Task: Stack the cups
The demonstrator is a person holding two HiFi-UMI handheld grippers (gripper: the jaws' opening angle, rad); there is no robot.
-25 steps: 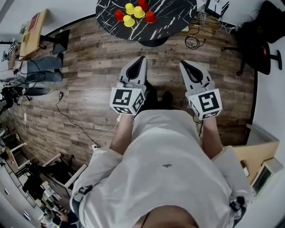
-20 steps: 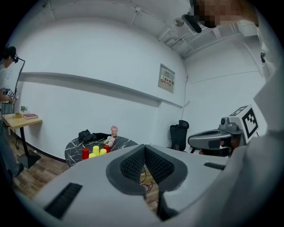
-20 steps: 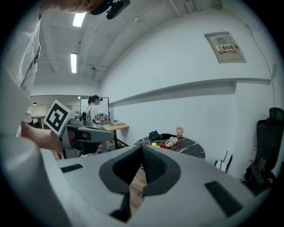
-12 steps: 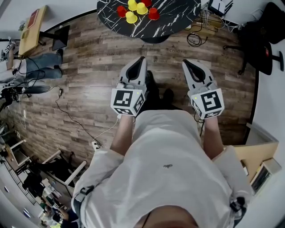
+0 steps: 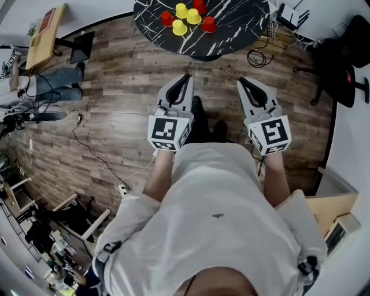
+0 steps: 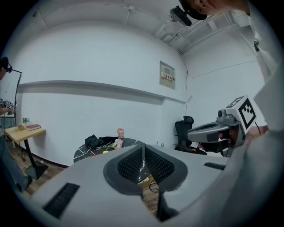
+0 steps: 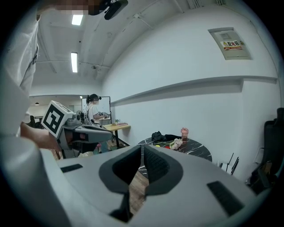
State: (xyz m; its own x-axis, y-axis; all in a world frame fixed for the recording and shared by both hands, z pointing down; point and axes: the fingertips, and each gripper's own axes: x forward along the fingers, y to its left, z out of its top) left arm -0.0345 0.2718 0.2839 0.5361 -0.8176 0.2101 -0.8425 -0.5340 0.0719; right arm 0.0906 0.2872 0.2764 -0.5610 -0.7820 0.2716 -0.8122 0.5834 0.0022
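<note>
The six cups (image 5: 188, 16), three red and three yellow, stand loose in a cluster on the round black marbled desk (image 5: 237, 26), none nested in another, so the stacking is not yet begun. Both tools are carried ahead of the person's body, side by side over the wooden floor (image 5: 115, 98) and well short of the desk. They point towards the desk and only slightly downward, which reads as a carrying pose on the approach rather than a reach. The left tongs (image 5: 185, 77) are clenched on nothing: in the left gripper view their ribbed pads (image 6: 133, 163) meet along a thin seam, with only the distant desk showing beyond. The right tongs (image 5: 242, 81) are likewise closed and empty, their pads (image 7: 155, 165) pressed together in the right gripper view. Keeping them closed seems sensible while walking, since there is nothing within reach to take. They will have to part before either can fit around a cup's rim. Compared with a second ago, the desk and its cups lie further to the right in the head view, and the black chair (image 5: 341, 63) at the right edge has shifted the same way. The left tongs have drifted a little rightward too, while the jaws of both look as tightly closed as they were.
</note>
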